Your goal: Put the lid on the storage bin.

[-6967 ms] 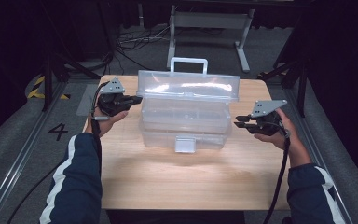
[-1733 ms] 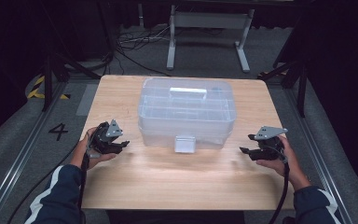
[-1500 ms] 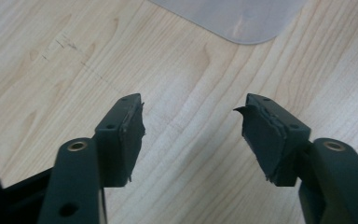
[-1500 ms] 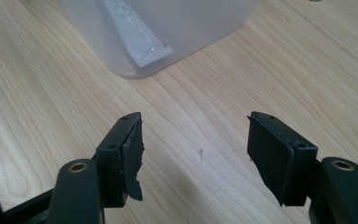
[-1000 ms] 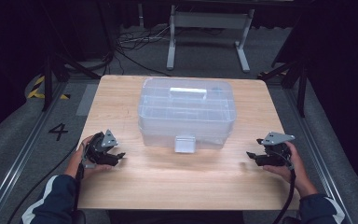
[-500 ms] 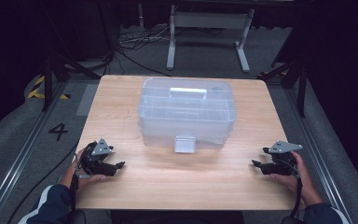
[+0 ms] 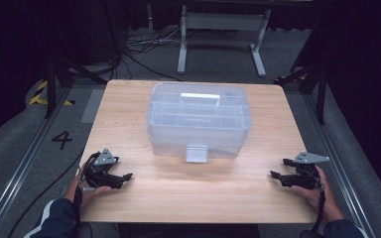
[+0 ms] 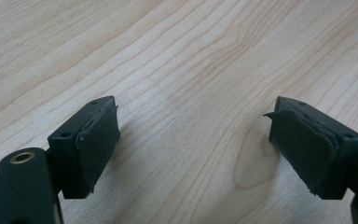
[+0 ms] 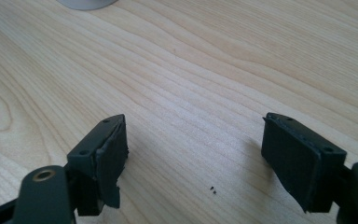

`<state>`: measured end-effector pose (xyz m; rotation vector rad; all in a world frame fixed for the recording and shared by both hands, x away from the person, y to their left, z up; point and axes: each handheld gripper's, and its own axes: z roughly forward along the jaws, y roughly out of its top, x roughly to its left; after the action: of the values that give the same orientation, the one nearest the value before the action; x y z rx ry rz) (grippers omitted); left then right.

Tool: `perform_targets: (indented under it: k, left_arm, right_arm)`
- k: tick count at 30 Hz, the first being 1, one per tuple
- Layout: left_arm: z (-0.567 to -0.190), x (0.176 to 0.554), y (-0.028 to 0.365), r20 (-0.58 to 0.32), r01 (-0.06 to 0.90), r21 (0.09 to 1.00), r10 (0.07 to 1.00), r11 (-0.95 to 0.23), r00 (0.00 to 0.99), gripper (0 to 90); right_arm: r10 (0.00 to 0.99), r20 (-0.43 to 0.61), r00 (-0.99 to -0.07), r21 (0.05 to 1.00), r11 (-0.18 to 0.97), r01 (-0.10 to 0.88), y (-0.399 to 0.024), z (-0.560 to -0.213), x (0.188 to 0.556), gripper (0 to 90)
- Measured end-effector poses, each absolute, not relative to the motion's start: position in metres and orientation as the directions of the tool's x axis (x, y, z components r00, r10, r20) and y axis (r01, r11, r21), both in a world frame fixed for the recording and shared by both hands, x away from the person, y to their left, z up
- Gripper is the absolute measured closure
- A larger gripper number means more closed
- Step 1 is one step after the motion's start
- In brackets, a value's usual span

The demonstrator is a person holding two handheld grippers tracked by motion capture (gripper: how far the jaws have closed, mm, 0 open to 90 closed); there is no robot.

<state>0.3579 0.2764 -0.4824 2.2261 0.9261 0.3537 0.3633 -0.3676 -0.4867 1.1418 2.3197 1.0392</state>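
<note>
The clear plastic storage box point(image 7: 199, 119) stands upright in the middle of the wooden table point(image 7: 178, 193), nearer its far edge. Its lid is shut, the white handle point(image 7: 200, 97) folded flat on top, the front latch point(image 7: 197, 152) hanging down closed.

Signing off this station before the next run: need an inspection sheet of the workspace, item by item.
Surface: wooden table, bare wood; a few dark specks near the right gripper.
Job's things: clear plastic box, lid shut, handle folded flat, front latch facing the person; it sits mid-table, nearer the far edge.
Clutter: nothing seen on the table.
Grippers: left gripper and right gripper at the near corners, both apart from the box; jaws have just been opening, nothing between them. Left pads look frayed at the edges.
Cables: one trails from each gripper; more lie on the floor behind the table.
Surroundings: grey floor, a metal stand, a floor mark "4".
</note>
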Motion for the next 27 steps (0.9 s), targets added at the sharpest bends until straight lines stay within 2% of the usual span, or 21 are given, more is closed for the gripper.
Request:
perform_targets:
  k: [27]
  left_arm:
    - [-0.4824, 0.3585, 0.2761, -0.013, 0.52, 0.688, 0.708, -0.506, 0.706, 15.6]
  right_arm:
    - [0.79, 0.007, -0.613, 0.744, 0.406, 0.531, -0.3676, -0.4867, 0.3633, 22.8]
